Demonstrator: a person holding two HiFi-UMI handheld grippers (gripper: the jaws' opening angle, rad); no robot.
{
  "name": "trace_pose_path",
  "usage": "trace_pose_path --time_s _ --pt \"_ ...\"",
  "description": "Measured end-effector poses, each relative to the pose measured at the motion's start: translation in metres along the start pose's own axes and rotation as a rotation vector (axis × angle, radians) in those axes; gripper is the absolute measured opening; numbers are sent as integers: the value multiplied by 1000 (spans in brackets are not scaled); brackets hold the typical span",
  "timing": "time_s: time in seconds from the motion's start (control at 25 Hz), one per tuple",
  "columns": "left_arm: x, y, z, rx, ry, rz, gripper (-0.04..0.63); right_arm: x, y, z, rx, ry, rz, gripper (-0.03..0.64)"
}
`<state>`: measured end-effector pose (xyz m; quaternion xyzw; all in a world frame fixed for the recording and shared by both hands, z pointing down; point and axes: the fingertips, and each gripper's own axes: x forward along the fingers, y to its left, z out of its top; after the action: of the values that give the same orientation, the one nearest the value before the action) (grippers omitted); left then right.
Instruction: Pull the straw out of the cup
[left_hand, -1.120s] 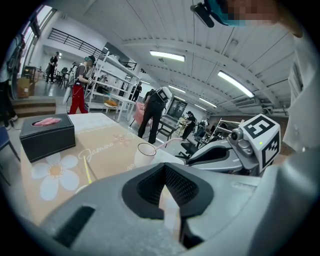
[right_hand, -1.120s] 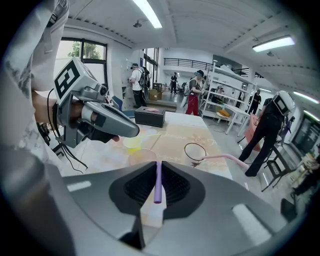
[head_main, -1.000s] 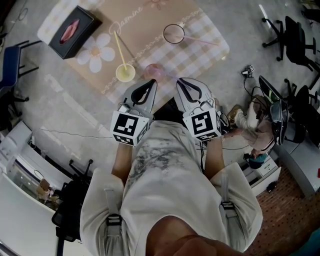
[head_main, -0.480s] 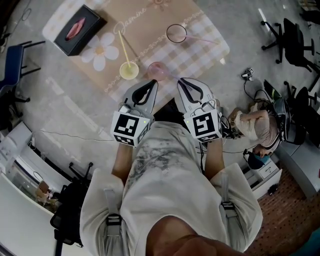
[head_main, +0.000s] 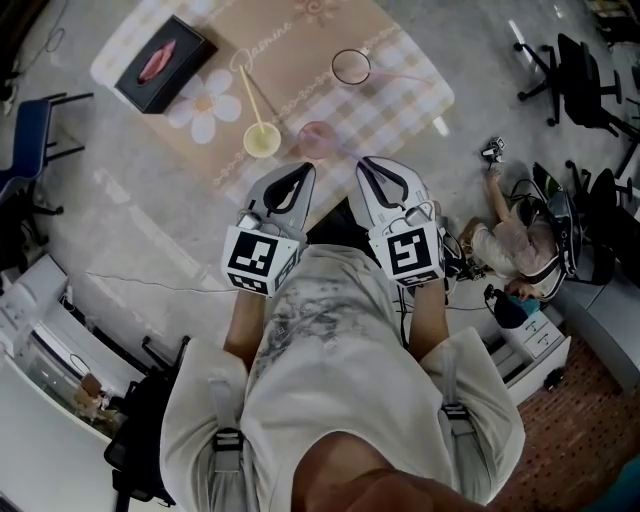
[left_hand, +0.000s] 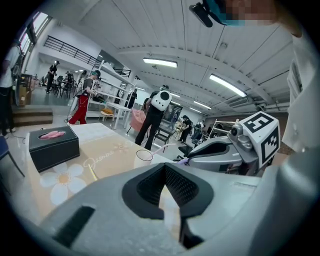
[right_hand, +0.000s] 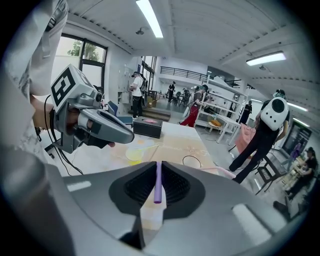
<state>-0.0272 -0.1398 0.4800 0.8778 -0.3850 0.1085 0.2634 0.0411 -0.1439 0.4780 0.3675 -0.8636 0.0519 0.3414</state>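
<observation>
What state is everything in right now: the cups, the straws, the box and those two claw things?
Right gripper: shut on the purple straw.
Left gripper: shut, nothing between its jaws.
Pink cup: upright, no straw seen in it.
Yellow cup: upright, yellow straw leaning in it.
Clear cup: upright, pink straw leaning in it.
Black box: lying flat, top up.

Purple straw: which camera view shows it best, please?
The right gripper view: the purple straw stands clamped between the right tongs, close and sharp. The left gripper view shows only a purple bit at those tongs' tip. In the head view I cannot make it out.
</observation>
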Motion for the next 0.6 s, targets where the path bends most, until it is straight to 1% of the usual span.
trace_pose_path --time_s 0.6 --pt "-23 -7 5 31 -27 -8 5 -17 12 18 -18 -40 -46 40"
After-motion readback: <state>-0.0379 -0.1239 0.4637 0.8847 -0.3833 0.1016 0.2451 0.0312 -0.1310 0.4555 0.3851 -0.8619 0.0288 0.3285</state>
